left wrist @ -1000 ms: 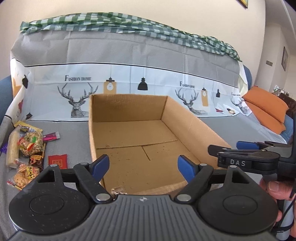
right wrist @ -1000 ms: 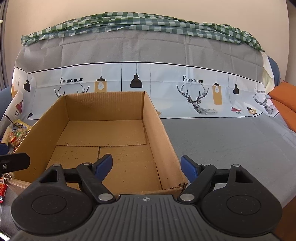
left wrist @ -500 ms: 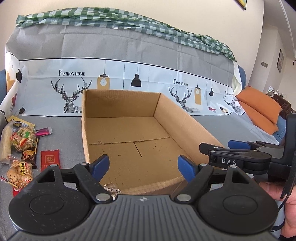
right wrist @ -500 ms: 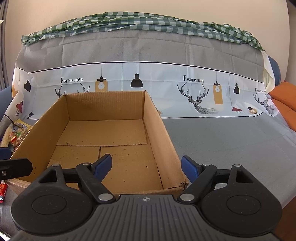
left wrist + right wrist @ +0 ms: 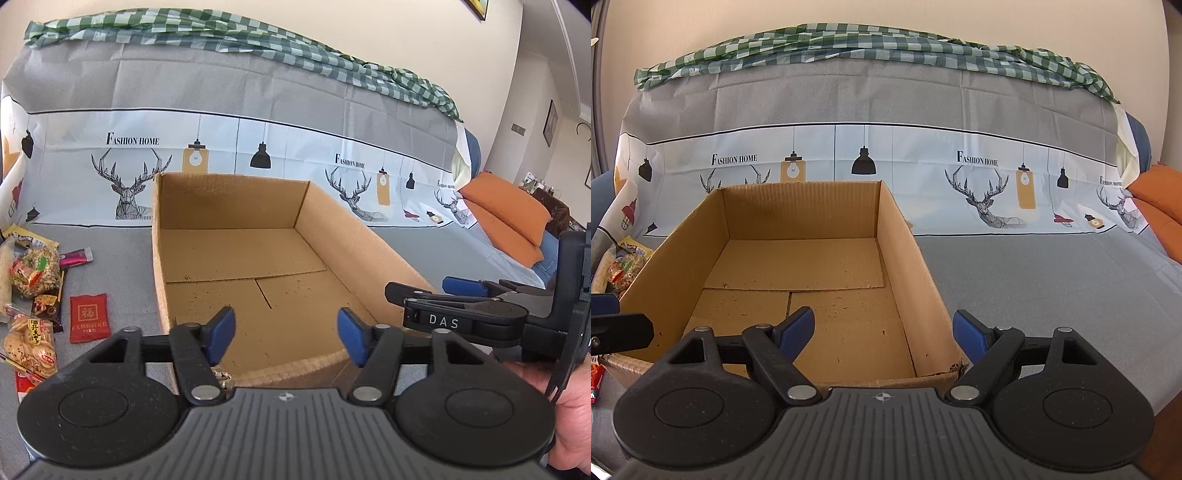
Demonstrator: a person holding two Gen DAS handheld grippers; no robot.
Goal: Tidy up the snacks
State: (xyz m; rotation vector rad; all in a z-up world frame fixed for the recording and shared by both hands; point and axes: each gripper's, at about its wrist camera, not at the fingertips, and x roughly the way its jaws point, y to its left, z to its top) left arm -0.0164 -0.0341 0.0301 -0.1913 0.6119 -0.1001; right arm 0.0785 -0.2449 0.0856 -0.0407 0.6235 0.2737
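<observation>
An open, empty cardboard box [image 5: 236, 258] sits on the grey cover; it also shows in the right wrist view [image 5: 798, 266]. Several snack packets lie left of it: a cracker bag [image 5: 31, 339], a red packet [image 5: 88, 317], a mixed-snack bag [image 5: 35, 271] and a pink bar [image 5: 75, 256]. My left gripper [image 5: 286, 334] is open and empty over the box's near edge. My right gripper [image 5: 882, 334] is open and empty over the box's near right corner; it also shows at the right of the left wrist view [image 5: 443, 291].
A sofa back draped with a deer-print cover [image 5: 982, 199] and a green checked cloth [image 5: 871, 40] stands behind the box. Orange cushions [image 5: 506, 218] lie at the far right. Grey cover [image 5: 1052, 288] stretches right of the box.
My left gripper has turned slightly left and tilted up, so the snacks show more fully. The right gripper has hardly moved. Both stay open.
</observation>
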